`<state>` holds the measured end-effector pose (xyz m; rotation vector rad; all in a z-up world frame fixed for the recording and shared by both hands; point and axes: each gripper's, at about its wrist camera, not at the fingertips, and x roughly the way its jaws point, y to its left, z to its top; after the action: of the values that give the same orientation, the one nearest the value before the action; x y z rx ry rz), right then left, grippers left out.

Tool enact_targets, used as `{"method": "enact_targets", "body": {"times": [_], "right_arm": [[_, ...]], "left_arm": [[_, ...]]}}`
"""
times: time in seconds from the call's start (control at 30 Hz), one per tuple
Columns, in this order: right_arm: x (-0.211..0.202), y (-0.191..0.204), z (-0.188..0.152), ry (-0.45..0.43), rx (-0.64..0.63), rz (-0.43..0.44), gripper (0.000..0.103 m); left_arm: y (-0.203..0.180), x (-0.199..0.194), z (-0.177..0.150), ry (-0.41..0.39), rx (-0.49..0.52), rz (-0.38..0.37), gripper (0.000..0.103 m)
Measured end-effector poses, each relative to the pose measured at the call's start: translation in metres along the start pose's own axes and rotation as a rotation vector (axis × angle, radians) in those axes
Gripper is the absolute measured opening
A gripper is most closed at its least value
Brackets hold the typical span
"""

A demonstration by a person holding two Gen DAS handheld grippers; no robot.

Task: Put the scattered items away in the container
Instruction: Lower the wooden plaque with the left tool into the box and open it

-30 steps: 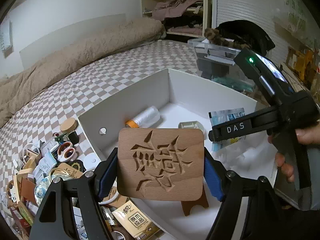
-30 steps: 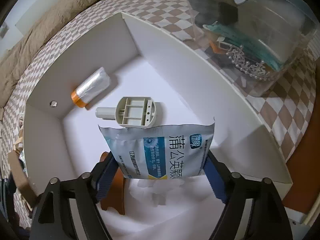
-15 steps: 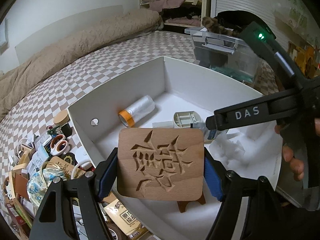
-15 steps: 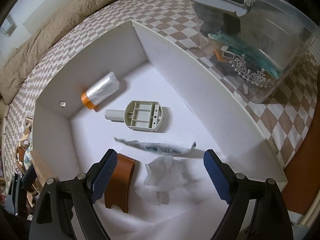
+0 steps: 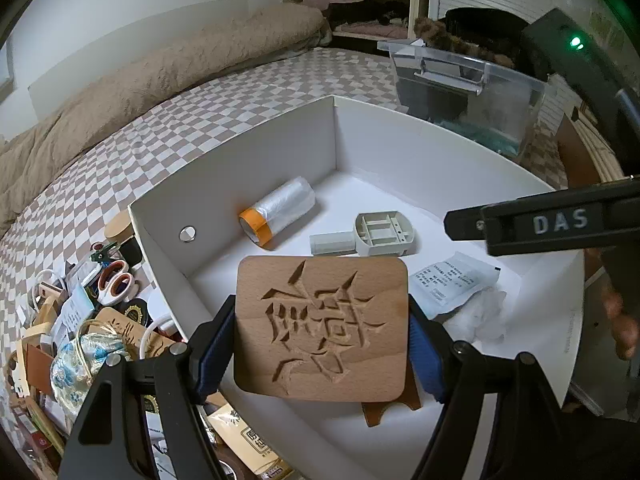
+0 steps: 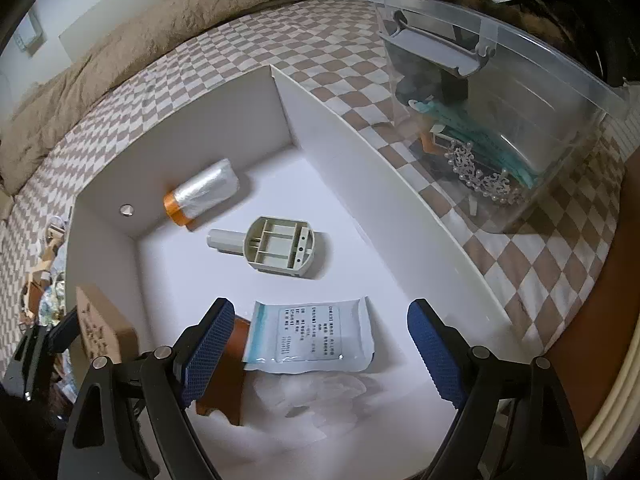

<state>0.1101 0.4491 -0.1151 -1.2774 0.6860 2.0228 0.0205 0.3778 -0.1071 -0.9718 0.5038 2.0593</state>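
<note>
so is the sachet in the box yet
Yes: the sachet lies flat on the box floor, beneath the open right gripper.

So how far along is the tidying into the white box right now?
Partly done. The white box already holds a film roll, a grey plastic part and a sachet. The left claw grips a carved wooden block over it. The right claw is open. A pile of clutter remains outside.
</note>
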Motion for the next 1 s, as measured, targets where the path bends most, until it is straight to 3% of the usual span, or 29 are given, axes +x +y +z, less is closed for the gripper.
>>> {"method": "enact_targets", "body": {"times": [0.23,0.5,0.77,0.9,1.0], "right_arm": [[-0.015,0.000,0.001,-0.041,0.008,0.036,0.088],[-0.030,-0.005,0.000,-0.088,0.029,0.060,0.088],[-0.048,-0.020,0.000,-0.160,0.102,0.058,0.088],[-0.055,-0.032,0.000,-0.190,0.172,0.088,0.088],[-0.061,-0.042,-0.001,-0.215,0.253,0.165,0.088]], "left_arm": [[-0.004,0.012,0.007,0.069,0.075,0.004,0.077],[-0.033,0.017,0.006,0.133,0.238,0.035,0.077],[-0.042,0.029,0.013,0.273,0.178,-0.108,0.077],[-0.047,0.037,0.012,0.321,0.152,-0.130,0.077],[-0.050,0.045,0.012,0.364,0.149,-0.122,0.077]]}}
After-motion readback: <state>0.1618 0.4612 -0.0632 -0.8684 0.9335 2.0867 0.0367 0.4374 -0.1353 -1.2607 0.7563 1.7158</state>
